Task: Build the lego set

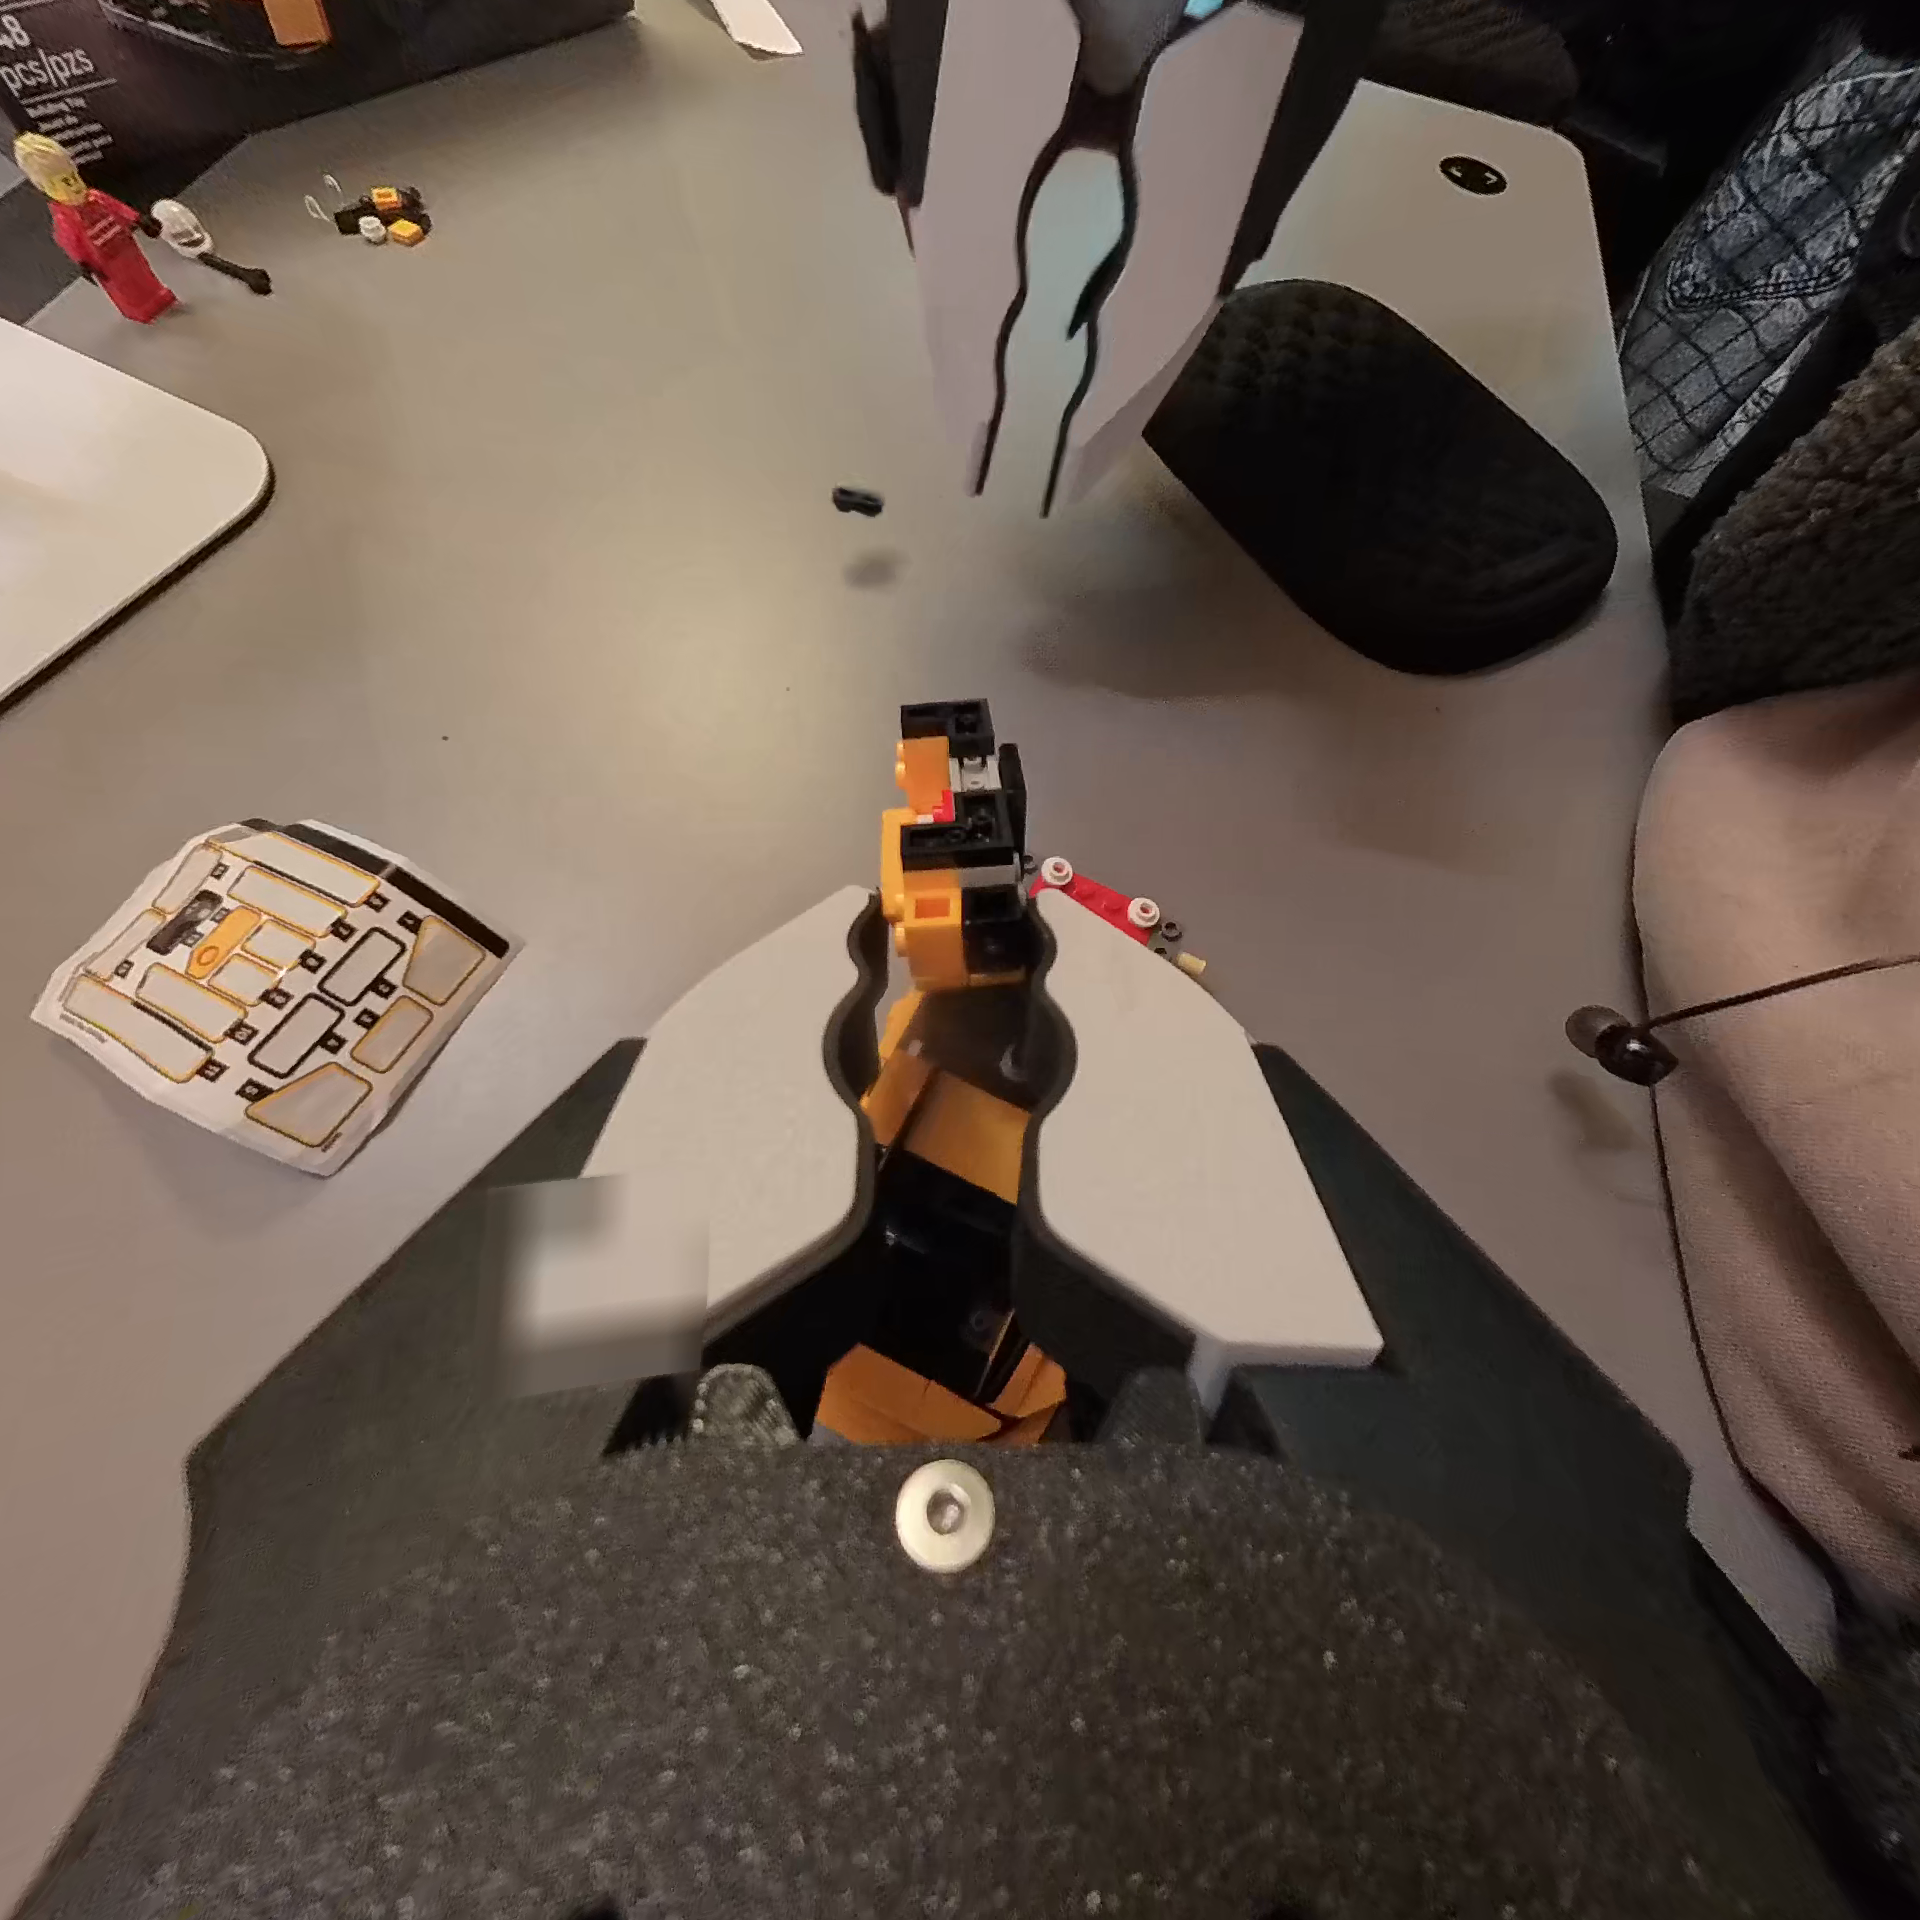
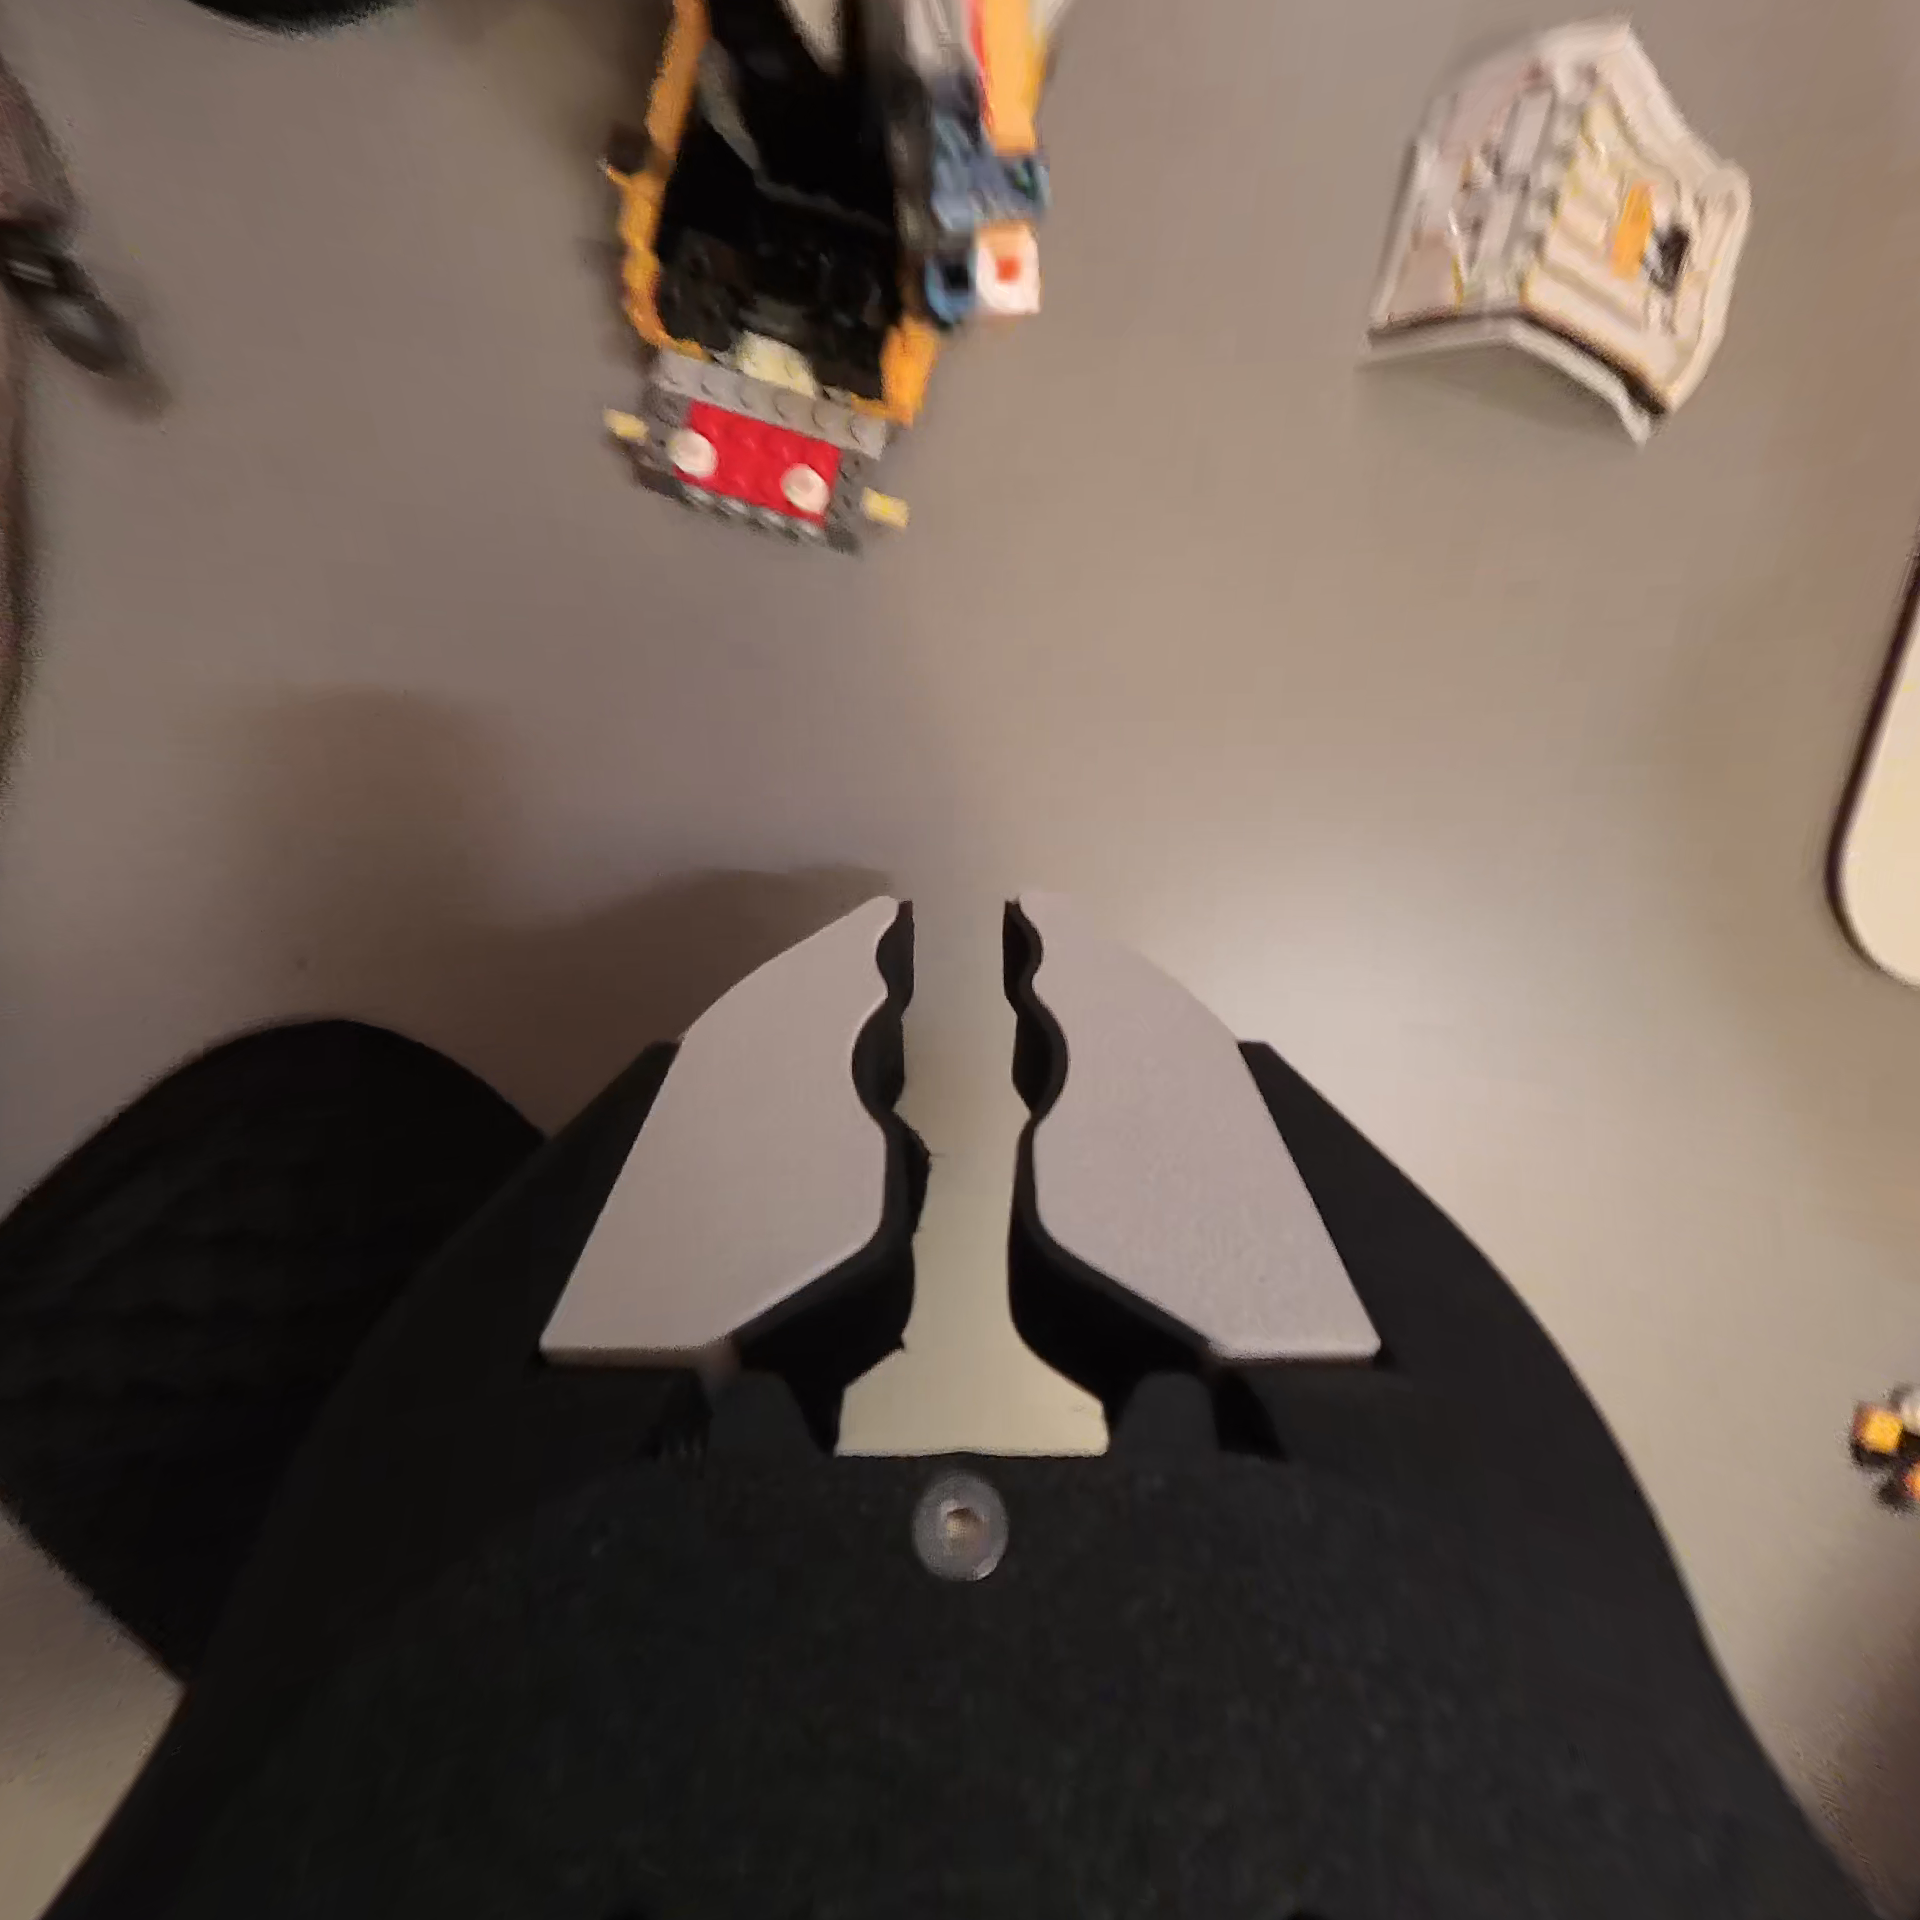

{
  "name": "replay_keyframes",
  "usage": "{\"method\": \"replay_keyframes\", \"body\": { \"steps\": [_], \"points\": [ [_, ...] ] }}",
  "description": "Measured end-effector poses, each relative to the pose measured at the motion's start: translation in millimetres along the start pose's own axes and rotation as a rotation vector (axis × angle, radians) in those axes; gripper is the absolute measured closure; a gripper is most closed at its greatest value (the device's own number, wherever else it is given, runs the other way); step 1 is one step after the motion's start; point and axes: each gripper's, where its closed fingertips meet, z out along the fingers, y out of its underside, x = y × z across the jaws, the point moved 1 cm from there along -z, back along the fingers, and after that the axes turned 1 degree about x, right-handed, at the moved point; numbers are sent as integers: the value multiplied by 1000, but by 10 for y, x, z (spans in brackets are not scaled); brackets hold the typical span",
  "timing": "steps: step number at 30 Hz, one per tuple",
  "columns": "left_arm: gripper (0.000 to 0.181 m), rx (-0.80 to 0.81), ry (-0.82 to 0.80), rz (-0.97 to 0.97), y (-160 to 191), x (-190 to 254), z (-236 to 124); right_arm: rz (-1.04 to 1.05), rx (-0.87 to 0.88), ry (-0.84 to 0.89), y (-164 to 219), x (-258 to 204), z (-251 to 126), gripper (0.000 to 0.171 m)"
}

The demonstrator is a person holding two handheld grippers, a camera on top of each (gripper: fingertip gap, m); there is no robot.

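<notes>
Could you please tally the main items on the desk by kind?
Lego model: 1
Minifigure: 1
Sticker sheet: 1
Box: 1
Small loose-part pile: 1
Lone black piece: 1
Total: 6

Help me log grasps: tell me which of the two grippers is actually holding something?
The left gripper: its fingers are clamped on the orange-and-black lego model. The right gripper holds nothing; bare table shows through its gap.
</notes>
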Motion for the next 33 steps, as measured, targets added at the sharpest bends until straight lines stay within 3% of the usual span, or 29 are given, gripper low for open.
{"method": "replay_keyframes", "body": {
  "steps": [4, 10, 15, 21, 25, 28, 33],
  "points": [
    [157, 5, -1, 5, -13, 8, -10, 110, -46, 135, 302, 203, 70, 158],
    [157, 3, 4, 4, -6, 15, 6, 336, -15, 369, 761, 571, -159, 158],
    [157, -5, 10, 0, 14, 17, 38, 352, -33, 477, 1070, 762, -250, 158],
    [157, -5, 16, -4, 20, 17, 61, 268, 2, 343, 1179, 814, -232, 153],
    [157, -1, 13, 4, 7, 20, 67, 318, 14, 214, 1132, 863, -141, 152],
    [157, -2, 17, 0, 12, 18, 75, 348, 4, 167, 1085, 892, -94, 163],
    [157, -9, 38, 7, 10, 68, 102, 238, 97, 115, 435, 557, -171, 164]
  ]
}}
